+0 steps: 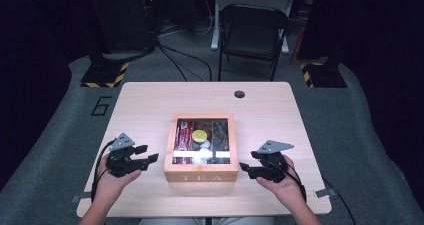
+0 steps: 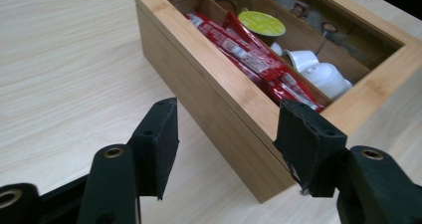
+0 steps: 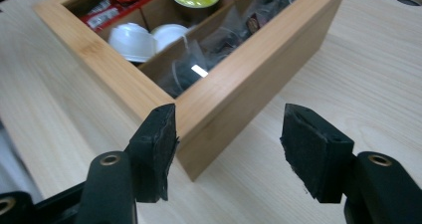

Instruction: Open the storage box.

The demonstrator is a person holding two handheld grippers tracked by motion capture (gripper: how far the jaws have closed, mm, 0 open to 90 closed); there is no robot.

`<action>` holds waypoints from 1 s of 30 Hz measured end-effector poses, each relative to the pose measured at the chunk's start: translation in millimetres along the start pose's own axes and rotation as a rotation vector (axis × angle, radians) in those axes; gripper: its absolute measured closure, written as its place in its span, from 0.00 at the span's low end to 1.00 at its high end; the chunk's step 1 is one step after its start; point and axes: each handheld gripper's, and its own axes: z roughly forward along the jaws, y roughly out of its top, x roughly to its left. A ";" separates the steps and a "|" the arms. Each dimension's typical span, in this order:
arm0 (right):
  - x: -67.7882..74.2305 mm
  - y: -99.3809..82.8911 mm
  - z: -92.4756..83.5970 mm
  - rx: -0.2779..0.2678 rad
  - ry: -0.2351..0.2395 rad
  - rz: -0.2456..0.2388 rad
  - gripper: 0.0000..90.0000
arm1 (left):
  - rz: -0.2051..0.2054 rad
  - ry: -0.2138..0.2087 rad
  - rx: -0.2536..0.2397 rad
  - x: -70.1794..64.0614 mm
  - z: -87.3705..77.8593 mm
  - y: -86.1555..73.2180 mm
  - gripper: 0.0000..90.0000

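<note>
A recording lab — dark curtained walls, hazard-striped stand bases (image 1: 105,77), floor cables (image 1: 182,60), a folding chair (image 1: 252,32) behind one worktop (image 1: 145,105).

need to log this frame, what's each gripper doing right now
left gripper: open, holding nothing, beside the wooden tea box.
right gripper: open, holding nothing, on the box's other side.
</note>
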 end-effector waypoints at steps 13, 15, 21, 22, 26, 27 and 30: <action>17.8 -5.8 2.6 -0.003 0.044 -0.001 0.44 | 0.036 -0.025 0.014 -14.1 -1.4 -15.8 0.47; 18.6 -7.8 6.1 0.008 0.039 -0.014 0.44 | 0.050 -0.035 0.022 -16.4 0.6 -17.9 0.47; 21.7 -14.1 14.3 0.014 0.042 -0.022 0.46 | 0.075 -0.049 0.045 -24.1 11.1 -26.6 0.47; 21.9 -15.6 15.7 0.014 0.048 -0.026 0.47 | 0.073 -0.045 0.044 -25.0 12.6 -27.9 0.47; 23.5 -20.1 19.5 0.014 0.043 -0.015 0.47 | 0.094 -0.041 0.055 -27.7 16.4 -32.7 0.47; 23.1 -20.9 20.8 0.014 0.044 -0.021 0.48 | 0.088 -0.046 0.052 -28.1 17.2 -33.9 0.47; 23.8 -23.5 23.8 0.022 0.042 -0.017 0.49 | 0.087 -0.070 0.053 -27.0 18.7 -36.7 0.49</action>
